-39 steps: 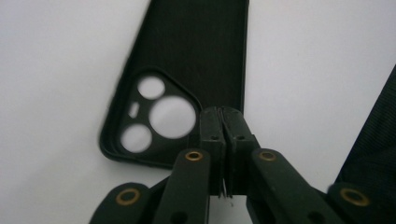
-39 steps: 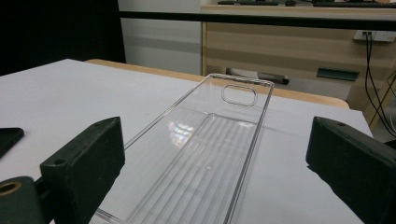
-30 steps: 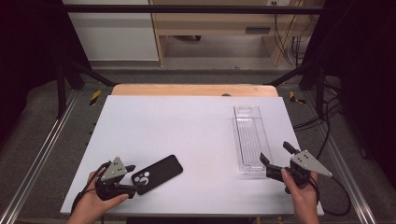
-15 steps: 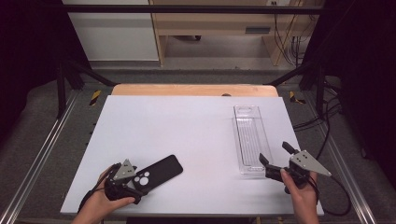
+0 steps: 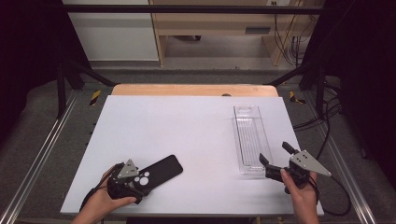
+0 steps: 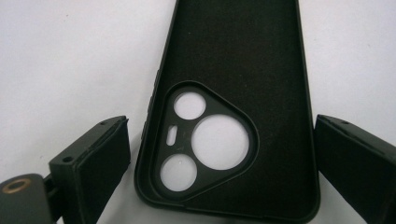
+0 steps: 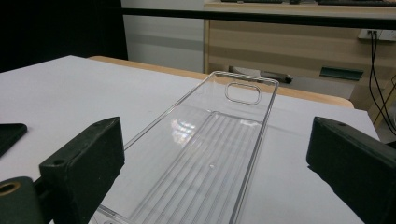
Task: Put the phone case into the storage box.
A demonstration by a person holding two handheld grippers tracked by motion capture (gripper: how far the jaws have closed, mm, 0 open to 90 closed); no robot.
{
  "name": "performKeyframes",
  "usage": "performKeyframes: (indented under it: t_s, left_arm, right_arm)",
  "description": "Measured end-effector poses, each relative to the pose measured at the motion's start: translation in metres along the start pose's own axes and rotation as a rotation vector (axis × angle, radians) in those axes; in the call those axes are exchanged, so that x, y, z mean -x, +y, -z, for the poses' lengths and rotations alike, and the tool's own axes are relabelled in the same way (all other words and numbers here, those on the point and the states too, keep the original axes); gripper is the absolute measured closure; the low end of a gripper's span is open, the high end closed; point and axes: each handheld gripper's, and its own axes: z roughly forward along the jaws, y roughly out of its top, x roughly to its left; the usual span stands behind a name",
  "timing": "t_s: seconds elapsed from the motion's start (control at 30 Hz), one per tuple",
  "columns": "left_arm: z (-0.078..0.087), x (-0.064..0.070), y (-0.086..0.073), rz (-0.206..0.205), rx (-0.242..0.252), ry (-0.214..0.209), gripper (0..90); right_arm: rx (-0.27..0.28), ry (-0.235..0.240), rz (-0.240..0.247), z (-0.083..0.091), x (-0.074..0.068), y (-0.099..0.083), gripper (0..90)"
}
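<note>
From above we've got a white counter point(image 5: 187, 135) on grey floor. Left gripper point(image 6: 219, 154): fingers spread either side of the black silicone phone case point(image 6: 243, 70), not touching. Right gripper point(image 7: 215, 163): fingers spread before the clear plastic tray point(image 7: 210, 154); wooden furniture behind.

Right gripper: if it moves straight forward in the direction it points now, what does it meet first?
Probably the near end of the clear plastic tray. The right gripper stands open, one jaw at each side of the tray's line, so the tray would pass between the jaws. Depth is unclear.

Phone case point(image 5: 156, 171) near-left on table point(image 5: 187, 126); tray point(image 5: 250, 137) right.
</note>
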Motion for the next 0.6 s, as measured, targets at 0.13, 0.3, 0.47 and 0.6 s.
performKeyframes:
  t_s: [0.13,0.3,0.47,0.6]
  left_arm:
    - [-0.0017,-0.0006,-0.0012,0.011,0.000,-0.024,7.7]
    - [-0.0002,-0.0023,-0.0021,-0.005,0.007,-0.041,11.9]
    - [0.0016,-0.0011,0.0001,-0.003,-0.004,-0.038,14.3]
    - [0.0030,0.0016,0.0022,-0.016,-0.009,-0.021,15.4]
  right_arm:
    - [-0.003,0.002,0.000,-0.0002,0.0001,-0.0002,4.6]
    - [-0.005,0.002,0.003,-0.0005,-0.0005,-0.0001,4.6]
    - [-0.005,0.002,0.003,-0.0004,-0.0005,-0.0002,4.6]
    - [-0.006,0.003,0.002,-0.0007,-0.0009,-0.0002,4.6]
